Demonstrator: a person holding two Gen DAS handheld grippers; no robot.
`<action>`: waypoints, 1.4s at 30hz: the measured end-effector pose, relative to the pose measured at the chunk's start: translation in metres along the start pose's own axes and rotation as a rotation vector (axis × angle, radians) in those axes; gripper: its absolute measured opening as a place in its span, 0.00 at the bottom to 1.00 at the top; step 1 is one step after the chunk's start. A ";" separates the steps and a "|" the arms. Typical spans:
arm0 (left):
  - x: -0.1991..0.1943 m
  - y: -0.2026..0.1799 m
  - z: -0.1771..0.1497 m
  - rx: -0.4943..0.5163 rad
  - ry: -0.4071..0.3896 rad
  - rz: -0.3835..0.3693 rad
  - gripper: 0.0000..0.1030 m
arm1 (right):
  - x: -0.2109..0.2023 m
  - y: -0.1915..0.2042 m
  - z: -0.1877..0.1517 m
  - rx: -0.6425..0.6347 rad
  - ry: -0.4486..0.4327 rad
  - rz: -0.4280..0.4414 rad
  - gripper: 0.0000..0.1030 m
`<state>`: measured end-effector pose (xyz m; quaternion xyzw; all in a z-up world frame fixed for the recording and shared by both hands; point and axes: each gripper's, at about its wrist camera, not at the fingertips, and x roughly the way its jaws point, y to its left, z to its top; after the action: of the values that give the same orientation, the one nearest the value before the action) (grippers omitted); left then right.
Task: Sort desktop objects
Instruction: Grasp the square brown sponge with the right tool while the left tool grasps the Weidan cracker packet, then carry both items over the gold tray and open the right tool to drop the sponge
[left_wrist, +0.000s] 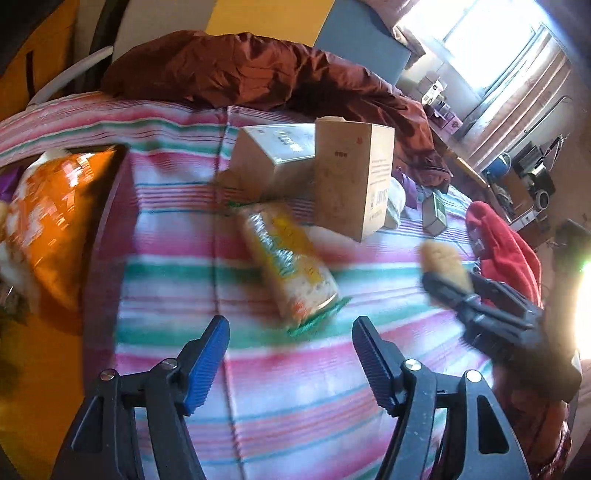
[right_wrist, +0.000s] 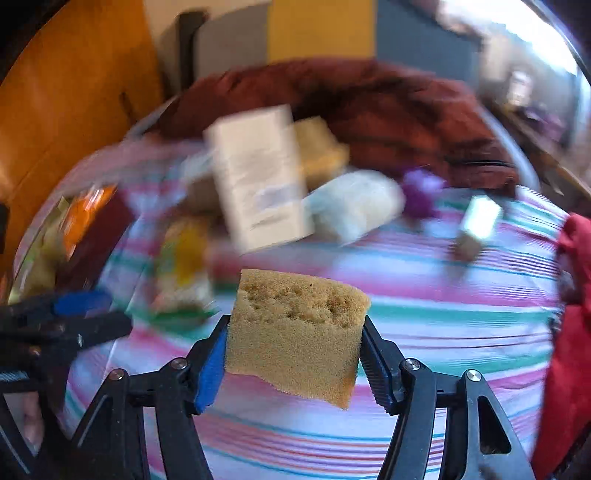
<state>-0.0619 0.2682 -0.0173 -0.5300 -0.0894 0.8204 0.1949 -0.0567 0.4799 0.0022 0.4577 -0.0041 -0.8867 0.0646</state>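
Right gripper (right_wrist: 293, 345) fingers clamp the tan porous sponge block (right_wrist: 297, 332); left gripper (left_wrist: 290, 360) fingers apart, empty; yellow snack packet (left_wrist: 290, 258) and brown cardboard boxes (left_wrist: 351, 177) still unsorted

Sponge (right_wrist: 295, 332) — tan, porous, pitted top, clamped by its sides and lifted above the striped cloth. Snack packet (left_wrist: 288, 258) — yellow, lying flat on its side. Two cardboard boxes (left_wrist: 351, 177) — upright, touching, behind the packet. Small box (left_wrist: 435, 212) — standing apart.
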 end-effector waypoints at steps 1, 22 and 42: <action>0.005 -0.004 0.004 0.011 0.001 0.013 0.68 | -0.001 -0.010 0.001 0.031 -0.015 -0.024 0.64; 0.048 -0.030 -0.002 0.285 -0.142 0.204 0.51 | 0.012 -0.028 -0.006 0.126 0.037 -0.051 0.64; 0.011 -0.018 -0.059 0.370 -0.169 0.106 0.50 | 0.009 -0.005 -0.008 0.013 -0.006 -0.050 0.64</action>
<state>-0.0088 0.2855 -0.0452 -0.4186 0.0749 0.8734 0.2375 -0.0560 0.4839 -0.0104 0.4552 0.0014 -0.8895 0.0393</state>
